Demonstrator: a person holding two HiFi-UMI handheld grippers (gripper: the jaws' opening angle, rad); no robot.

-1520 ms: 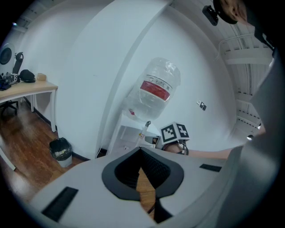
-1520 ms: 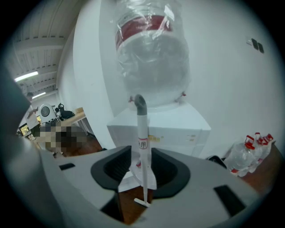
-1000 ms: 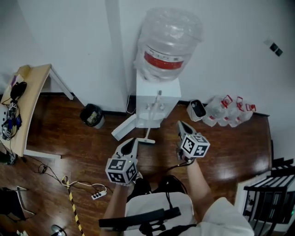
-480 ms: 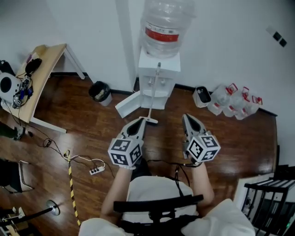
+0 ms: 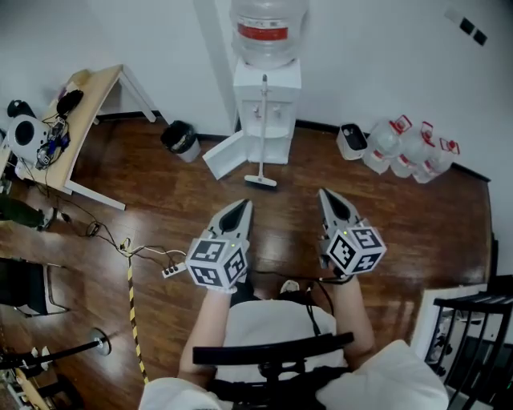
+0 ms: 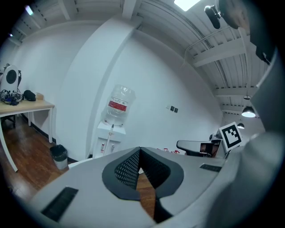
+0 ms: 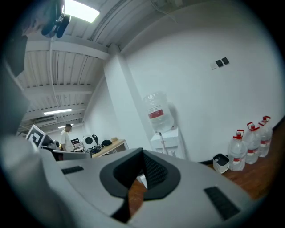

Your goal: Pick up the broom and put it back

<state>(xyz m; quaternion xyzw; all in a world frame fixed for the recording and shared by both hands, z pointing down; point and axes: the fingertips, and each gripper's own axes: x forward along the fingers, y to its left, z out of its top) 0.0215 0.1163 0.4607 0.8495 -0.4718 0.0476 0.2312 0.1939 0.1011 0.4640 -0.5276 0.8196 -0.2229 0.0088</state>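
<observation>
Trouble looks likeliest at first contact. The broom (image 5: 263, 128) stands near upright in the upper middle of the head view, its handle propped on the front of the water dispenser (image 5: 282, 80) and its head on the wooden floor (image 5: 401, 224). Little seems to steady it, so a sideways nudge could send it sliding off and clattering down.

Both the left gripper (image 5: 243, 207) and the right gripper (image 5: 326, 196) are well short of it in the lower middle of the frame. Their jaws are pressed together at the tips with nothing between them, and unless they spread first they would push the thin handle rather than take it. Held at a single point, the long broom could pivot and knock the big bottle (image 5: 267, 24) or the jugs (image 5: 409, 144) at upper right.

In both gripper views the gripper's own body fills the lower frame, hiding the broom's head and most of the floor. The bottle's top is cut off at the head view's upper edge. I cannot tell what the white slab (image 5: 223, 157) leaning left of the dispenser is, nor where the broom belongs.
</observation>
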